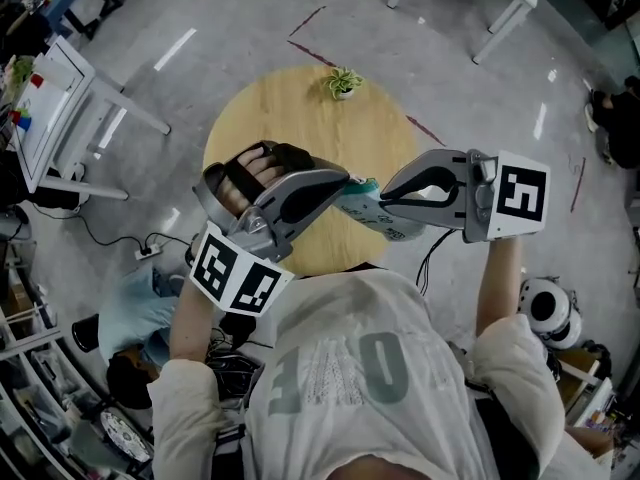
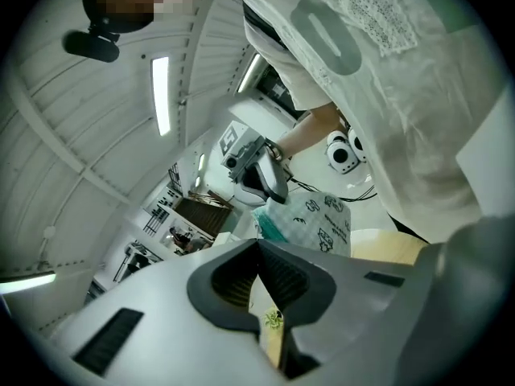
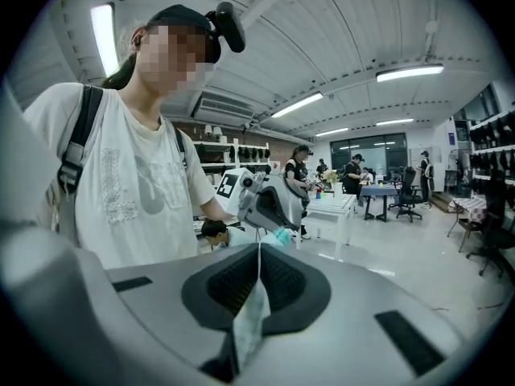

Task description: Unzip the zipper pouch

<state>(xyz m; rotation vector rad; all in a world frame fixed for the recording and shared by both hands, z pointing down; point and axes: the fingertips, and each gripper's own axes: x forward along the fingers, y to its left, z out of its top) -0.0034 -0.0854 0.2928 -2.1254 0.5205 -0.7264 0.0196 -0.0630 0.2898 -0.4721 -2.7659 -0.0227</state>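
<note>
**Holding the zipper pouch up between two grippers**

On the left, the left gripper (image 1: pixel 345 181) has its jaws pressed together. They pinch the teal end of the zipper pouch (image 1: pixel 388 218). Its marker cube (image 1: pixel 236 273) shows black and white squares, not words.

The zipper pouch hangs in the air between the two grippers. It is above the round wooden table (image 1: pixel 290 108), near the edge closest to the person. Its long side runs from left to right and slants a little toward the person on the right. The teal end points at the left gripper. The pouch is thin and flat, and pale with small black drawings. There are some tiny black words on it, but they are too small to read.

On the right, the right gripper (image 1: pixel 385 198) has its jaws shut tight on the pouch's other end. The thin edge of the pouch runs straight between the pads. Its marker cube (image 1: pixel 522 193) also shows only black and white squares.

A small green plant (image 1: pixel 343 83) stands at the far side of the table. The person's shirt (image 1: pixel 340 368) has big grey letters, but they cannot be read for sure.
</note>
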